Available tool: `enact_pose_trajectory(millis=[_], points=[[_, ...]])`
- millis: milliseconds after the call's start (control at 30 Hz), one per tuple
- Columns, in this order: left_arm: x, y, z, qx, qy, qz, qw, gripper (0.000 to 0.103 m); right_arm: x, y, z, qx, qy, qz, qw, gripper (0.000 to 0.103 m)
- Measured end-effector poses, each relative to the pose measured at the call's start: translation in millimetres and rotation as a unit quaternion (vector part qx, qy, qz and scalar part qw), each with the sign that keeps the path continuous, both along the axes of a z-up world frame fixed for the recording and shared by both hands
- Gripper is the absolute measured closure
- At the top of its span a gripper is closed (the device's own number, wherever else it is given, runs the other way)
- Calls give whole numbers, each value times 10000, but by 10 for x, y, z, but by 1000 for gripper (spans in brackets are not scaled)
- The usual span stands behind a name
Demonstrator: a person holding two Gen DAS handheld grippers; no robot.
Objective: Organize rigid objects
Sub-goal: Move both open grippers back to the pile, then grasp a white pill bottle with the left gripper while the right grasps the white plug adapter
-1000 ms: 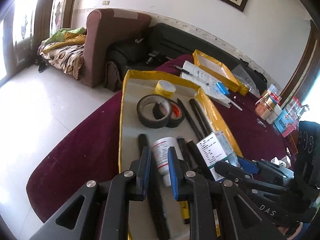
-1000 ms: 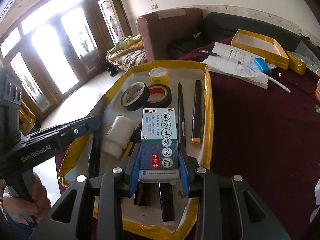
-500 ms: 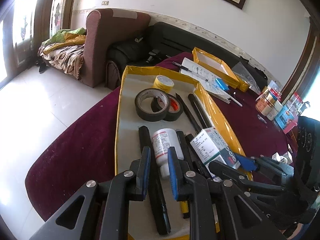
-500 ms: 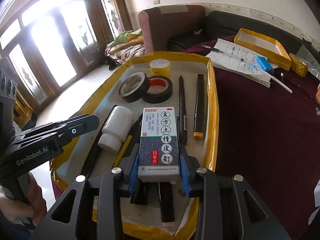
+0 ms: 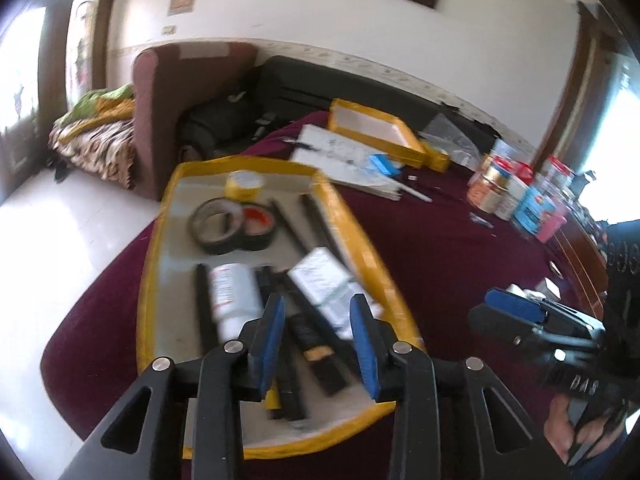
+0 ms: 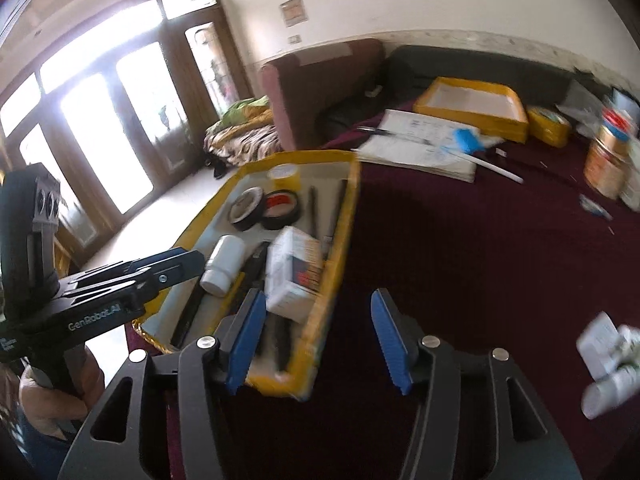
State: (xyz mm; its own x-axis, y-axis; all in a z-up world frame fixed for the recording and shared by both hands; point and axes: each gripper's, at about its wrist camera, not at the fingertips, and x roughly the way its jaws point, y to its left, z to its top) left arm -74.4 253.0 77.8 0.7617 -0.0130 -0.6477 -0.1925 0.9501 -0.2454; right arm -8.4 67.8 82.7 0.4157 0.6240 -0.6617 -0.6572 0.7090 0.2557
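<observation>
A yellow-rimmed tray [image 5: 362,248] on the maroon table holds a white bottle [image 5: 234,292], a medicine box [image 5: 324,284], black tape rolls [image 5: 218,226], a yellow roll [image 5: 244,184] and several black pens. My left gripper [image 5: 318,344] hovers above the tray's near end, its jaws opening with nothing gripped between them. My right gripper [image 6: 320,340] hangs over the tray's right rim [image 6: 344,236], jaws opening and empty. The medicine box [image 6: 294,276] lies loose in the tray ahead of its left pad. The picture is blurred by motion.
A second yellow tray [image 5: 372,130], papers [image 5: 344,160] and a white pen [image 6: 496,170] lie at the far side of the table. Jars and boxes [image 5: 496,188] crowd the right. Small white boxes [image 6: 608,364] sit near the right gripper. An armchair and sofa stand behind.
The right gripper let go of the medicine box, which now lies in the tray, and swung back to the right. The left gripper's jaws widened and it rose away from the tray.
</observation>
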Motion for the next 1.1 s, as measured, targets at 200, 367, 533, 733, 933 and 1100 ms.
enact_pose_trajectory(millis=[200, 367, 533, 733, 933, 1100], points=[[142, -634, 62, 223, 43, -717, 9972, 58, 254, -1104, 10, 218, 247, -866, 9957, 49], [233, -1126, -6, 194, 166, -1287, 9914, 53, 547, -2182, -83, 425, 361, -2111, 9759, 46], [345, -1561, -195, 138, 423, -1772, 9832, 52, 854, -2713, -430, 672, 1005, -2644, 9568, 46], [380, -1841, -272, 246, 513, -2150, 9749, 42, 854, -2592, -598, 939, 1469, -1960, 9650, 45], [391, -2022, -260, 384, 489, -2539, 9652, 33, 613, -2011, -577, 991, 1752, -195, 9793, 45], [463, -2224, -271, 607, 443, -2836, 9560, 32, 617, -2162, -520, 1128, 1573, -547, 9796, 45]])
